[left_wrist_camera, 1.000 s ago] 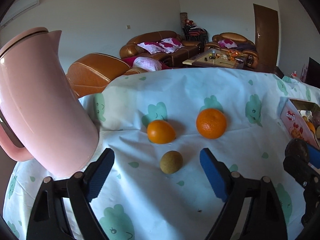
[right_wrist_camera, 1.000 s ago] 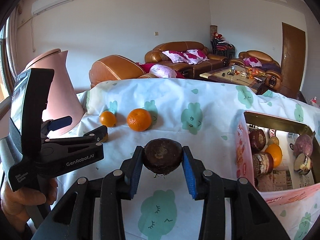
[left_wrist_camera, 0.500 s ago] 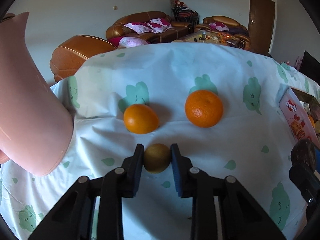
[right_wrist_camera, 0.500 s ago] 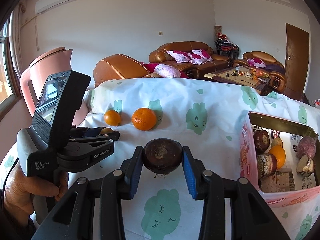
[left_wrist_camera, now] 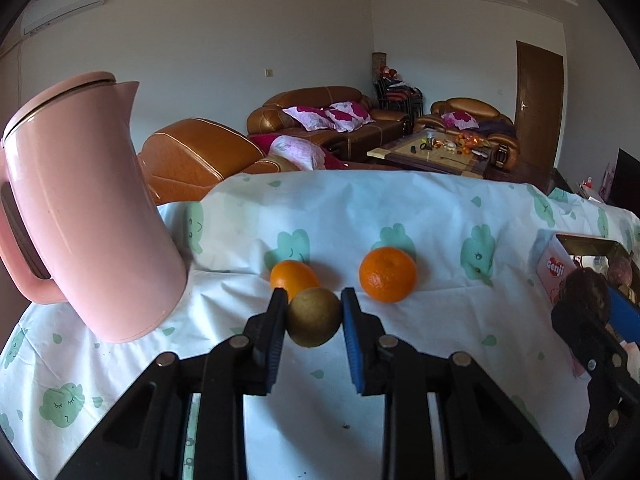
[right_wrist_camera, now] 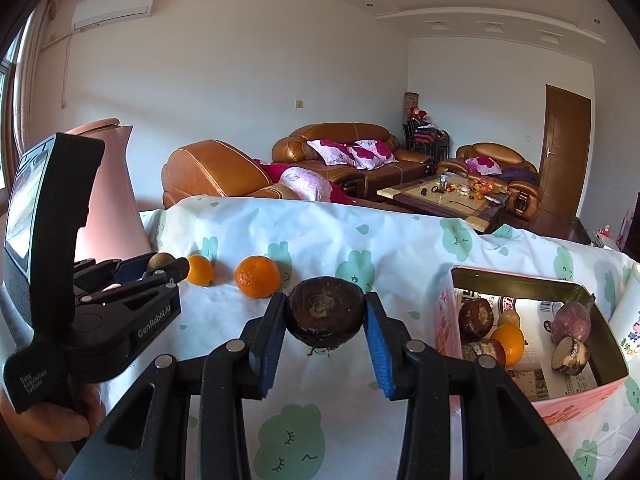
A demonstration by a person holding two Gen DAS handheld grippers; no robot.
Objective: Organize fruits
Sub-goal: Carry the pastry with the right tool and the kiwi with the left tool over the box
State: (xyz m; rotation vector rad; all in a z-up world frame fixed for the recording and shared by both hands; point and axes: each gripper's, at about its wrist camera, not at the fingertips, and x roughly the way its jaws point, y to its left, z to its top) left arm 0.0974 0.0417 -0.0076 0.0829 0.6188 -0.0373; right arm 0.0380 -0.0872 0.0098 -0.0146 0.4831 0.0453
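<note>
My left gripper (left_wrist_camera: 314, 322) is shut on a small brown-green round fruit (left_wrist_camera: 314, 317) and holds it above the tablecloth; it also shows in the right wrist view (right_wrist_camera: 160, 260). Behind it lie a small orange (left_wrist_camera: 294, 276) and a bigger orange (left_wrist_camera: 387, 275). My right gripper (right_wrist_camera: 325, 316) is shut on a dark brown round fruit (right_wrist_camera: 326, 318), held above the cloth left of the open tin box (right_wrist_camera: 600, 320). The box holds several fruits, among them an orange (right_wrist_camera: 508, 342) and a purple root (right_wrist_camera: 570, 318).
A tall pink kettle (left_wrist_camera: 80, 208) stands at the table's left, close to my left gripper. The table carries a white cloth with green prints (left_wrist_camera: 400, 208). Sofas and a coffee table stand beyond the far edge. A white carton (right_wrist_camera: 630, 320) stands right of the box.
My left gripper closed on the brown-green fruit and lifted it off the cloth, tilting up. My right gripper kept hold of the dark fruit and stayed near the box.
</note>
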